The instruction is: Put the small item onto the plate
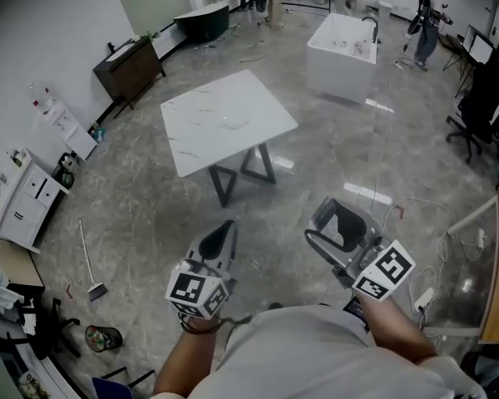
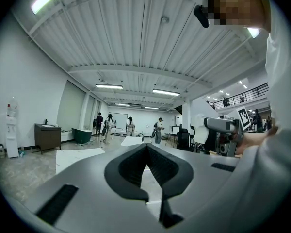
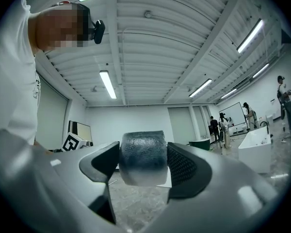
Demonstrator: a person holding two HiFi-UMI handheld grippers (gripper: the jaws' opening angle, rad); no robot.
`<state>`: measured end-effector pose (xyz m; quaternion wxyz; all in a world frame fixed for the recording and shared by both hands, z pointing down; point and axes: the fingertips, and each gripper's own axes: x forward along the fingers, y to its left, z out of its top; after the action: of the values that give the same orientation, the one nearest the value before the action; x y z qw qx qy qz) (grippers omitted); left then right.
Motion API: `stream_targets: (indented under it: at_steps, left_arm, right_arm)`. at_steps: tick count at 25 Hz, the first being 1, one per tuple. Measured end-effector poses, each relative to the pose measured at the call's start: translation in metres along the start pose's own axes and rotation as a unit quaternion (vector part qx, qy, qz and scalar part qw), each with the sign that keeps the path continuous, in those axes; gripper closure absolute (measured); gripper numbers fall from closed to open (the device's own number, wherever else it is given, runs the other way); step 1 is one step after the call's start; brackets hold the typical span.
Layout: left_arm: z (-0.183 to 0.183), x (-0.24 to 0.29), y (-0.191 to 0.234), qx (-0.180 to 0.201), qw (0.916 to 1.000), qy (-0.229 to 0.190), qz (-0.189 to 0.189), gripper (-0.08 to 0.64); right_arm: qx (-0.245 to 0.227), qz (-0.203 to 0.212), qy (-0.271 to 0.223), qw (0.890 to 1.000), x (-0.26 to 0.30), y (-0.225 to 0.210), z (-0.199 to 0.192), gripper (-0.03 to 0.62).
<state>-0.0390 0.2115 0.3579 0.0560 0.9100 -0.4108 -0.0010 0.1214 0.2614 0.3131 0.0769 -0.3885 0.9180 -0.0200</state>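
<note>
The small item is a dark, textured, stubby roll, and my right gripper is shut on it, one pad on each side. In the head view that gripper hangs at lower right, high over the floor, with a dark shape between its jaws. My left gripper is at lower middle, shut and holding nothing; its pads meet at the tip. Far ahead stands a white table with a faint pale round thing on it, possibly the plate. Both grippers are well short of the table.
A white bathtub stands beyond the table and a dark cabinet at the left wall. A broom lies on the grey floor at left, cables at right. Black office chairs and several people stand at the room's far end.
</note>
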Motion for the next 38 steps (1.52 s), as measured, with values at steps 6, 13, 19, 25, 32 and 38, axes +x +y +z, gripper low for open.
stream_targets:
  at_steps: [6, 13, 19, 25, 32, 38]
  left_arm:
    - [0.009, 0.048, 0.052, -0.010, 0.9999, -0.005, 0.006, 0.552]
    - [0.012, 0.131, 0.116, -0.001, 0.9989, -0.003, 0.046, 0.552]
    - [0.018, 0.228, 0.170, -0.007, 0.9955, -0.003, 0.094, 0.552]
    - [0.036, 0.310, 0.203, -0.003, 0.9910, -0.013, 0.133, 0.552]
    - [0.046, 0.379, 0.254, -0.018, 0.9884, -0.030, 0.148, 0.552]
    - [0.038, 0.432, 0.326, -0.018, 0.9891, -0.025, 0.144, 0.553]
  right_arm:
    - [-0.003, 0.013, -0.003, 1.000, 0.065, -0.047, -0.001, 0.296]
    - [0.007, 0.045, 0.004, 0.999, 0.140, -0.141, -0.017, 0.296]
    - [0.020, 0.083, 0.026, 0.996, 0.205, -0.250, -0.025, 0.296]
    - [0.028, 0.129, 0.043, 0.990, 0.256, -0.338, -0.023, 0.296]
    - [0.054, 0.144, 0.057, 0.986, 0.323, -0.414, -0.043, 0.296]
    - [0.056, 0.144, 0.066, 0.986, 0.393, -0.452, -0.061, 0.296]
